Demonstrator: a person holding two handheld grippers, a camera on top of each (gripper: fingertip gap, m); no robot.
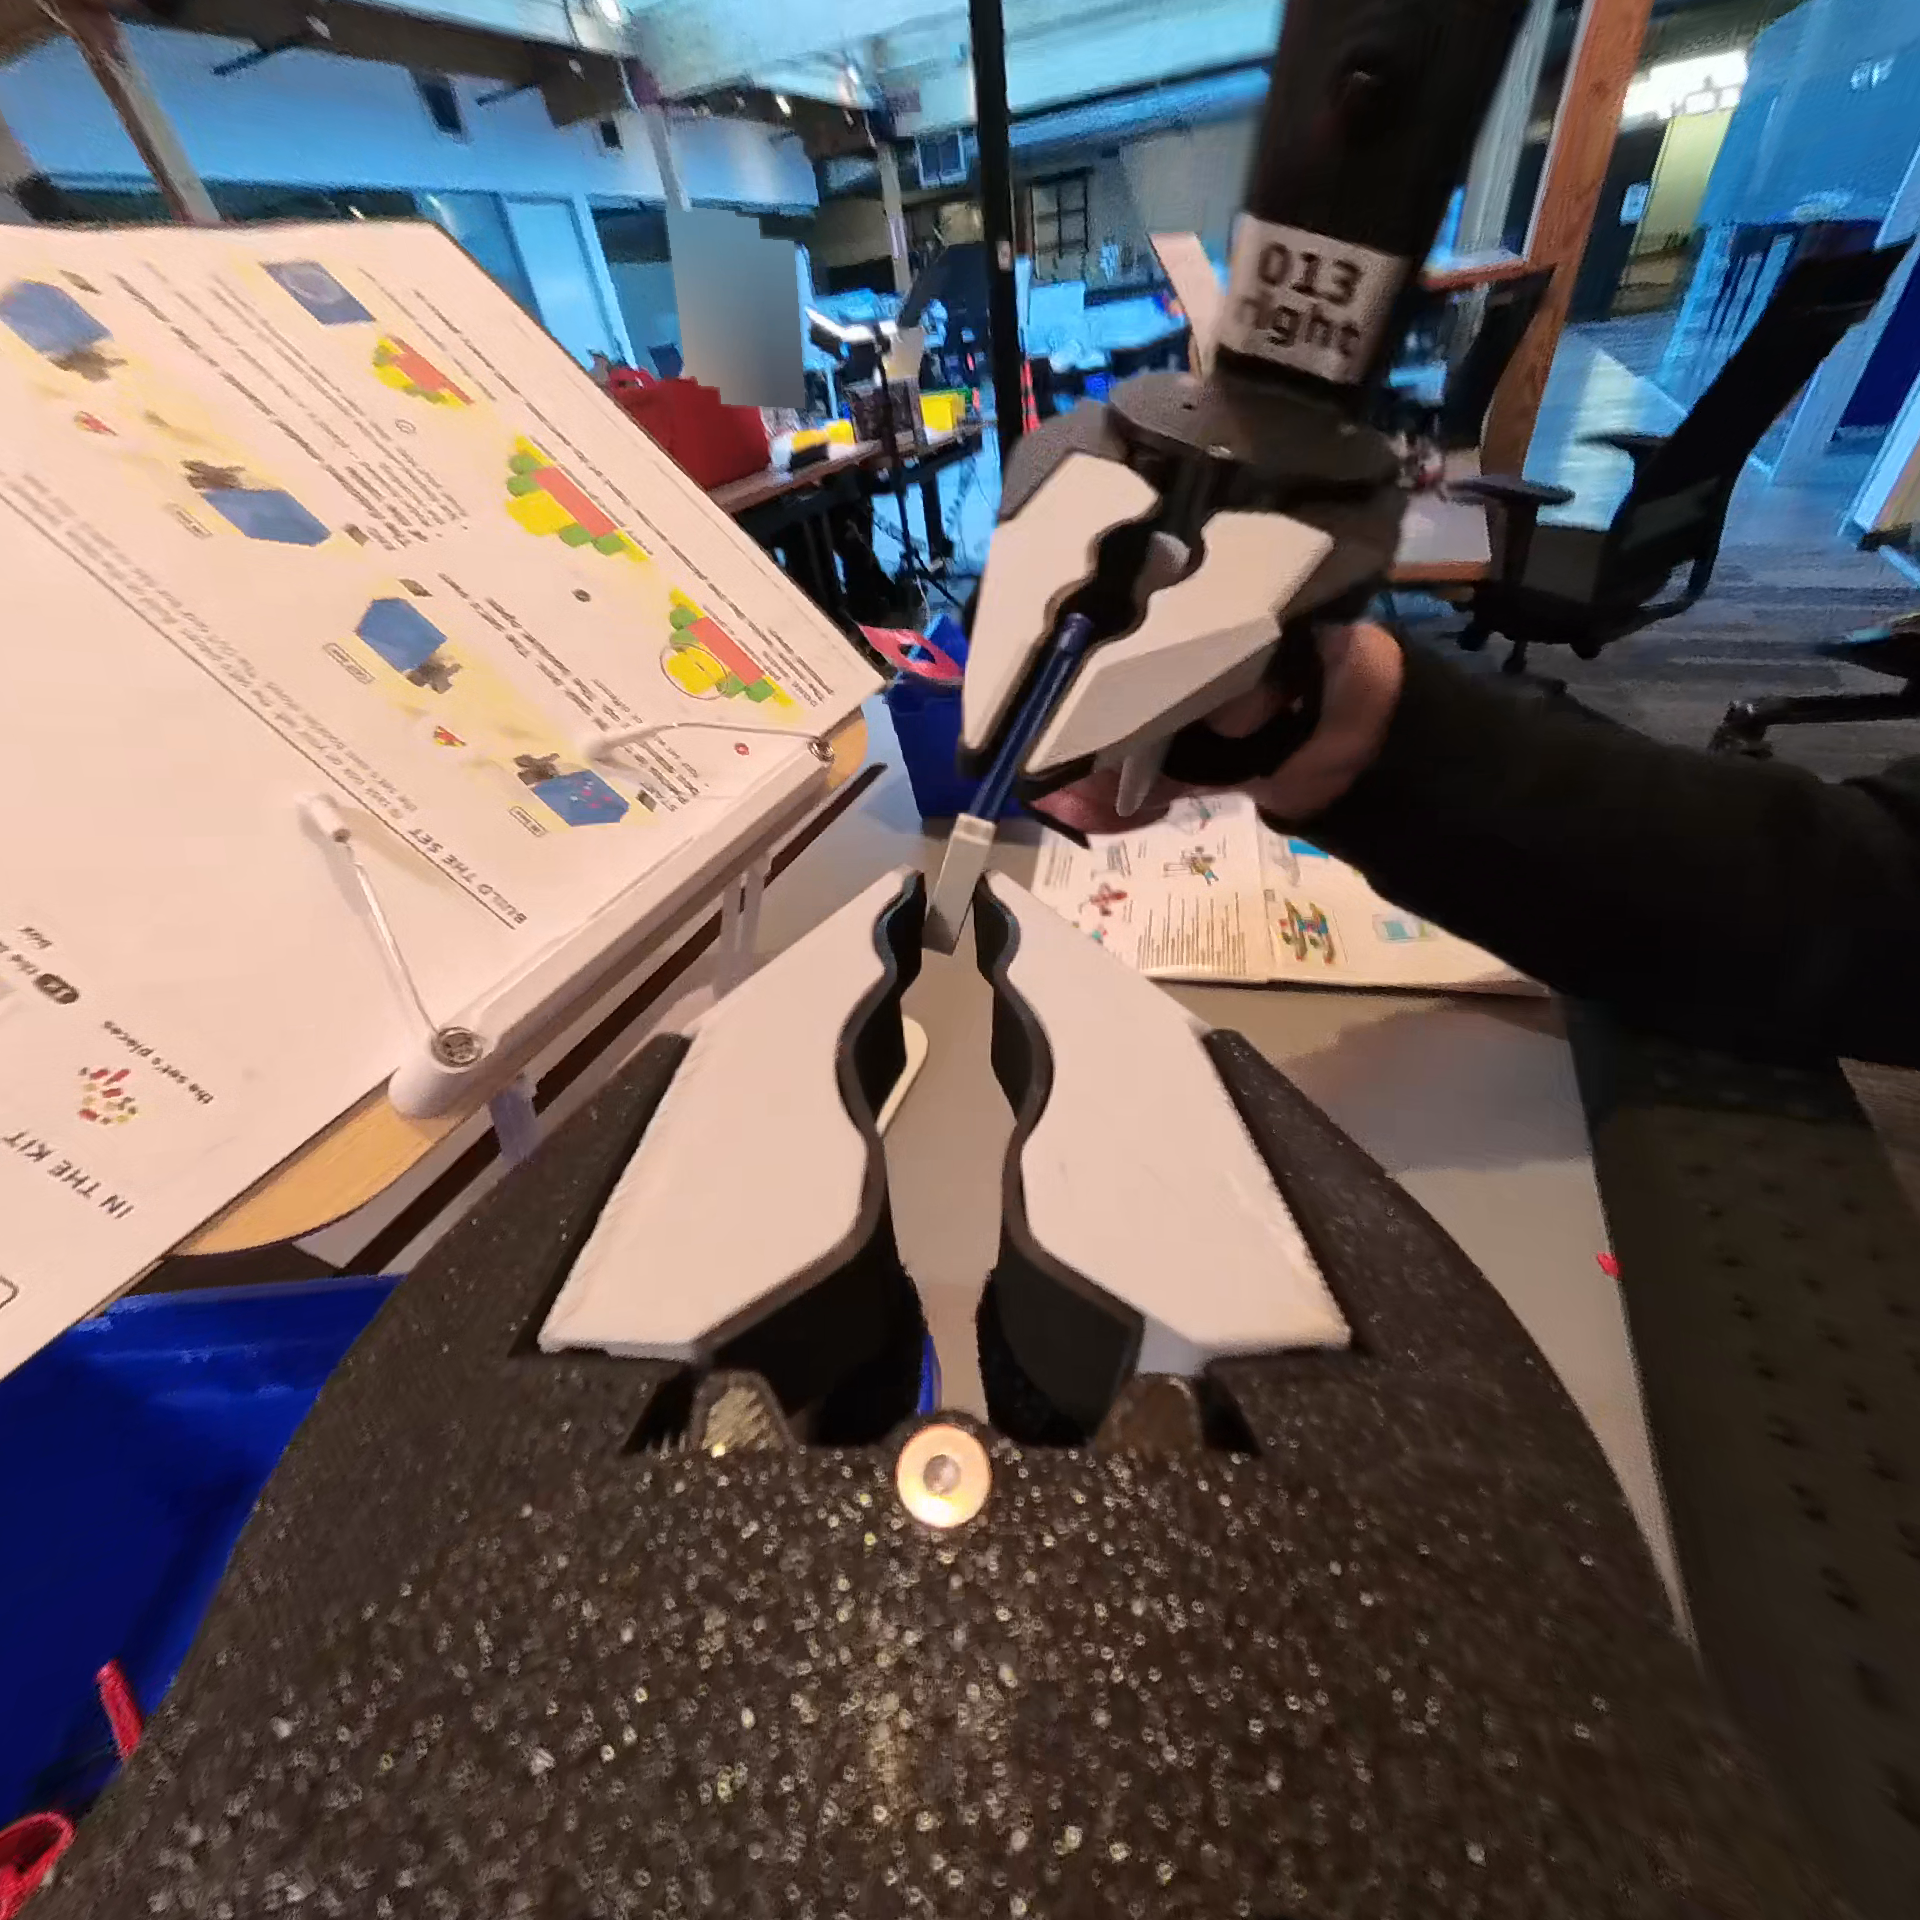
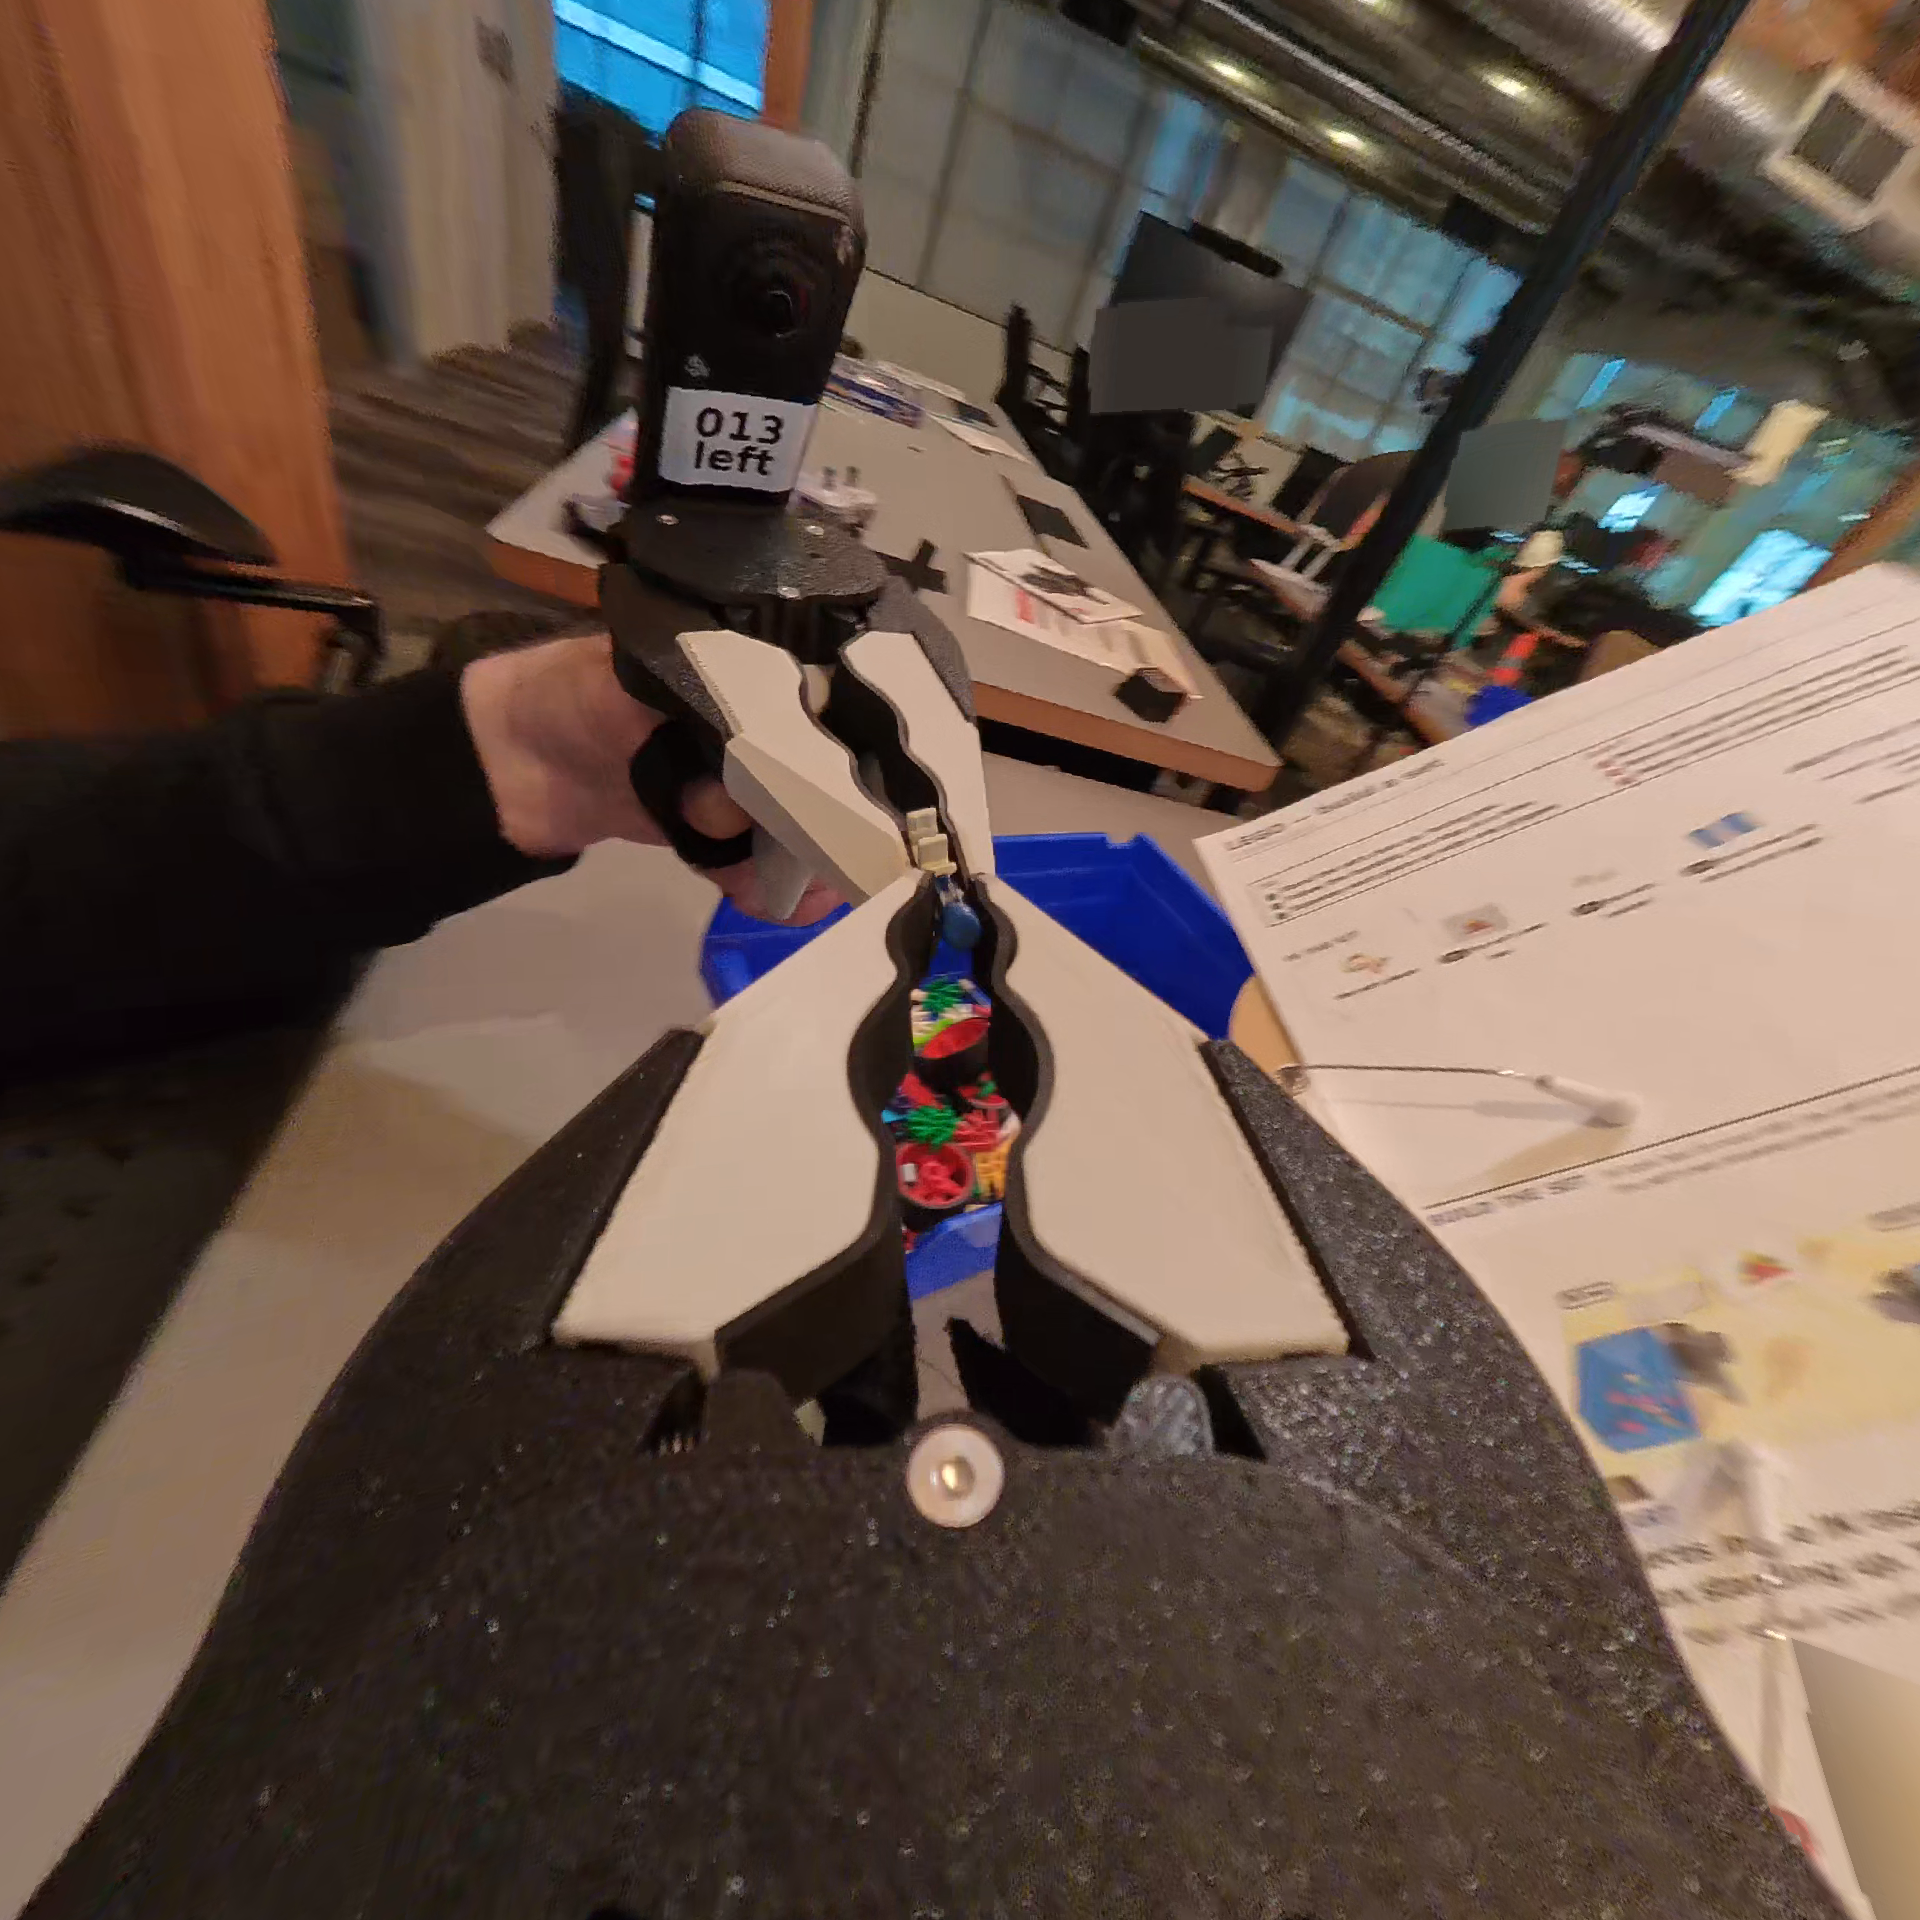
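In the left wrist view my left gripper (image 1: pixel 951 906) is shut on a small pale grey connector piece (image 1: pixel 961 873) that sticks out past its tips. My right gripper (image 1: pixel 1003 774) faces it from above, shut on a thin blue rod (image 1: pixel 1000 798) whose lower end meets the grey piece. In the right wrist view my right gripper (image 2: pixel 951 899) holds the blue rod (image 2: pixel 961 921) end-on between its tips. The left gripper (image 2: pixel 940 857) is just beyond, tip to tip, with the pale piece (image 2: pixel 928 840) in it. Both are held in the air above the table.
A printed instruction sheet (image 1: pixel 312 623) leans on a stand at the left, also in the right wrist view (image 2: pixel 1558 935). A blue bin (image 2: pixel 1122 914) of coloured building pieces (image 2: pixel 945 1122) sits under the grippers. A leaflet (image 1: pixel 1247 914) lies on the grey table (image 1: pixel 1403 1091). Office chairs (image 1: pixel 1621 540) stand behind. Both grippers' tips are close together, under 4 cm apart.
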